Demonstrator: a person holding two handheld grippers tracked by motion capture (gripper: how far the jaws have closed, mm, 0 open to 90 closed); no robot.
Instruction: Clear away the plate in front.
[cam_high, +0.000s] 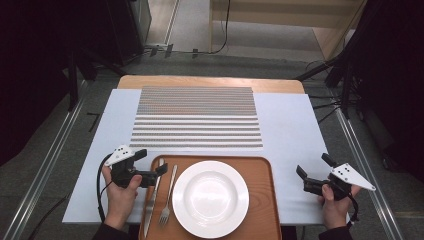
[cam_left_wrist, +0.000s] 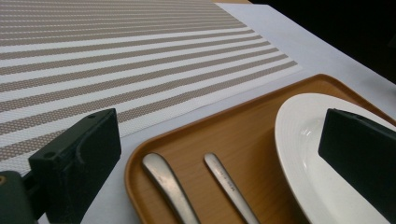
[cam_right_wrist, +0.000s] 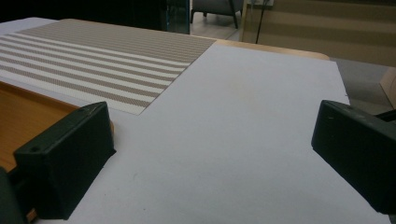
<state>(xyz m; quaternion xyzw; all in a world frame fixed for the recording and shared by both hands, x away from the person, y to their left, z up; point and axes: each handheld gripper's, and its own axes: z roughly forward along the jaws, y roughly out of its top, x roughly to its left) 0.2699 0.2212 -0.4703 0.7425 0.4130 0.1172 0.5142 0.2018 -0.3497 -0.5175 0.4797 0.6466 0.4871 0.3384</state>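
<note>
Though glare blurs it, plate (cam_high: 210, 198) looks glazed.

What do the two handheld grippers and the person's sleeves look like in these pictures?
Each gripper, left gripper and right gripper, has a black body with two blocky black jaws. On top sits a light grey three-cornered plate with small dark dots. A black cable trails from the left one toward the person. Dark sleeves show at the bottom edge of the high view.
</note>
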